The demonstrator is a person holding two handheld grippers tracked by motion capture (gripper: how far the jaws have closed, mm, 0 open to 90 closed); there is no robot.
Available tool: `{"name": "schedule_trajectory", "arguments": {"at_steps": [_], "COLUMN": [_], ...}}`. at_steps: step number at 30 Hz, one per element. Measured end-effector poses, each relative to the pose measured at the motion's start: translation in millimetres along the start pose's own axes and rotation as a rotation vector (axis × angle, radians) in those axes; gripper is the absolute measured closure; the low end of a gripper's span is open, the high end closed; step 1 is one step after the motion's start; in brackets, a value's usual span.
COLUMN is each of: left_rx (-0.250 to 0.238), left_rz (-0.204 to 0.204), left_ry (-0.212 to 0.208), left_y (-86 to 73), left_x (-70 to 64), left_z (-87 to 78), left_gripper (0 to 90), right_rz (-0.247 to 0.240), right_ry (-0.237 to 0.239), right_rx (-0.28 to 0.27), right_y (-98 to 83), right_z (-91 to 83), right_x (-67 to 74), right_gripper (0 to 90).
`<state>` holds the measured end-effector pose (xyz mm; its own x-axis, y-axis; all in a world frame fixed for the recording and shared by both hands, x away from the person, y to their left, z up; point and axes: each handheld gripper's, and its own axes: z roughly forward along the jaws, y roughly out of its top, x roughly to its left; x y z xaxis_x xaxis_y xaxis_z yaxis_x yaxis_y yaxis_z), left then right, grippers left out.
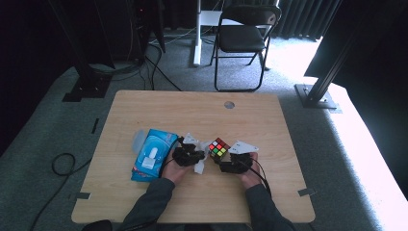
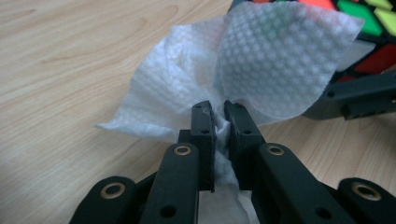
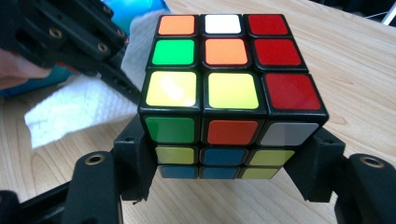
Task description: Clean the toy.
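The right tongs (image 3: 224,172) are clamping a puzzle cube (image 3: 224,88) while the left tongs (image 2: 219,135) are pinching a white wipe (image 2: 261,70) against it; next, probably rubbing its faces.

In the left gripper view, the white wipe (image 2: 243,65) covers most of the puzzle cube (image 2: 369,28), and the top and right edges cut the cube off. The wipe's lower part runs out at the bottom edge between the left gripper's (image 2: 219,116) black jaws.

In the right gripper view, the cube's (image 3: 224,88) lower sides sit hidden behind the right gripper's (image 3: 229,163) jaws. The blue wipe pack (image 3: 135,14) is mostly hidden behind the other gripper.

In the high view, the print on the pack (image 1: 153,153) is too small to read.
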<state>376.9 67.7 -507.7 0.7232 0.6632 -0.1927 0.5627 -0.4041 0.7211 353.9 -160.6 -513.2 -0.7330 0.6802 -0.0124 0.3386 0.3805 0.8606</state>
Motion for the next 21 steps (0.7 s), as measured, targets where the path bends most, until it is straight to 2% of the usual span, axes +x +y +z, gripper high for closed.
{"name": "schedule_trajectory", "arguments": {"at_steps": [4, 11, 19, 21], "left_rx": [-0.007, -0.009, -0.015, -0.02], "left_rz": [-0.022, -0.027, -0.007, 0.014], "left_ry": [-0.016, 0.003, -0.02, -0.041], "left_y": [-2.2, -2.1, -4.3, -5.6], "left_x": [1.8, 2.9, -1.0, -4.0], "left_z": [2.3, 2.8, 8.4, 11.4], "left_gripper": [83.3, 83.2, 83.3, 83.3], "right_rz": [0.014, 0.024, 0.029, 0.028], "right_ry": [-0.001, 0.007, 0.019, 0.022], "right_rx": [-0.008, -0.02, -0.028, -0.026], "right_y": [0.5, 1.8, 2.9, 2.8], "right_z": [-1.4, -2.2, -1.1, 0.1], "right_x": [-1.2, -1.4, 0.5, 1.1], "right_gripper": [34.1, 34.1, 34.1, 34.1]}}
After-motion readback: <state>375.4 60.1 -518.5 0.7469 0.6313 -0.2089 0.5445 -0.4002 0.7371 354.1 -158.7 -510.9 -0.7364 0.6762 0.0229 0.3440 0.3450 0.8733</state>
